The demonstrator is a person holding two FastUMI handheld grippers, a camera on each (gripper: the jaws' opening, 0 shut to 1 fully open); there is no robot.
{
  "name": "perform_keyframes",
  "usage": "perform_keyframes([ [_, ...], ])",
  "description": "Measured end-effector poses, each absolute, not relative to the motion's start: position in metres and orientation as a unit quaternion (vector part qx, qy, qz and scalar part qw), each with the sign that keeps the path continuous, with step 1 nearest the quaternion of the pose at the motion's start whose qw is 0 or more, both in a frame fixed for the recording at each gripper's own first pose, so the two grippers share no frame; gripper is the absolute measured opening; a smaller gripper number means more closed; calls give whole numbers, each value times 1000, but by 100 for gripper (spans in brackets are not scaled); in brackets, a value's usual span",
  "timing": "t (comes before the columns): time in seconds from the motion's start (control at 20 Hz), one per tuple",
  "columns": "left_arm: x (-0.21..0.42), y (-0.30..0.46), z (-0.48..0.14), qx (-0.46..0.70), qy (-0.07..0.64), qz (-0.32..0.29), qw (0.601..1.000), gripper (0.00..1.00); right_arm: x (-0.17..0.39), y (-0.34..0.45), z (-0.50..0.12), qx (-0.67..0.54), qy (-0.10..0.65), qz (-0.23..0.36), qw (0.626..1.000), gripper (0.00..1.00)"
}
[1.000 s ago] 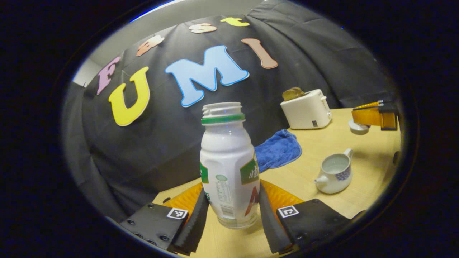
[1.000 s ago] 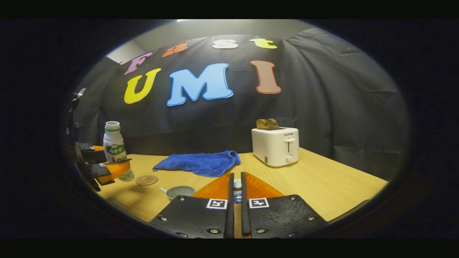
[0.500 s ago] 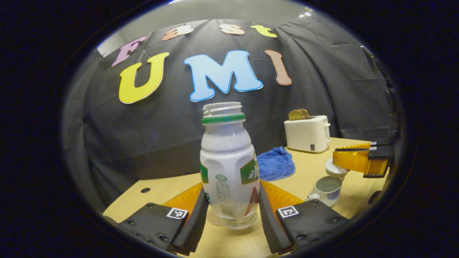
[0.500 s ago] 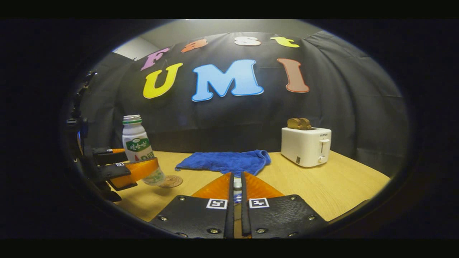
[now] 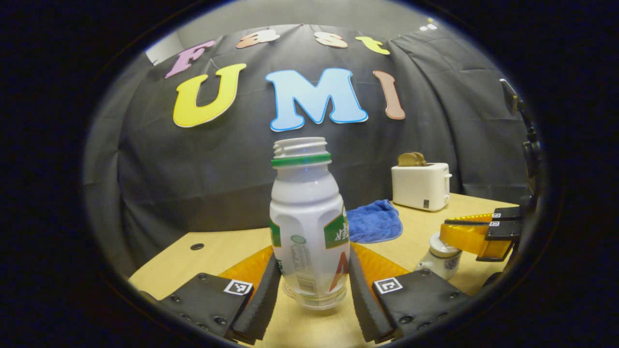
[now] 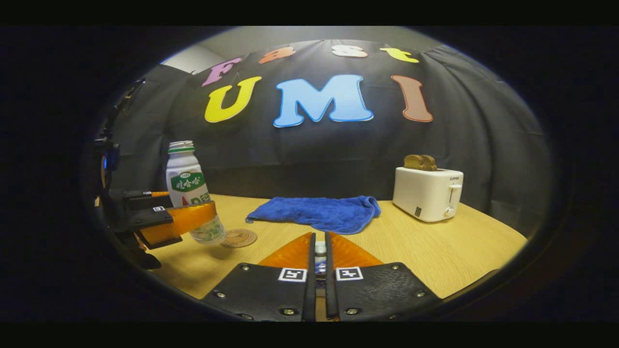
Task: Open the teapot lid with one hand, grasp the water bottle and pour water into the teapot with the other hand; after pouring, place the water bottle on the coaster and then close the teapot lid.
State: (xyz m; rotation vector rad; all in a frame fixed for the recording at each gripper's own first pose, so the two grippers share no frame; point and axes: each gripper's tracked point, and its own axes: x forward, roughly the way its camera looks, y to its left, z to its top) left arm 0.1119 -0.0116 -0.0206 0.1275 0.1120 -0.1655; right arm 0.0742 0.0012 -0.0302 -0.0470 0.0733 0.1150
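Observation:
A white water bottle with a green neck ring and no cap stands upright between the fingers of my left gripper, which is shut on its lower body. In the right gripper view the bottle hangs just above the table, a little left of the round woven coaster. My right gripper is shut on the small white knob of the teapot lid. In the left gripper view the lid rests on the white teapot, with the right gripper over it.
A blue towel lies at the back of the wooden table. To its right stands a white toaster with bread in its slots. The black cloth wall closes off the far side.
The right gripper has come down with the lid onto the teapot. The left gripper has carried the bottle lower and closer to the coaster.

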Motion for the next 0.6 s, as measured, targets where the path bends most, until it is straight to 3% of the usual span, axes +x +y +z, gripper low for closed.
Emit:
perform_keyframes([
  [0.35,111,-11,-19,58,54,-82,994,73,76,-4,-35,-16,42,51,998,8],
  [0.6,113,-9,-24,55,60,-75,994,76,75,-2,-37,-26,44,51,997,8],
])
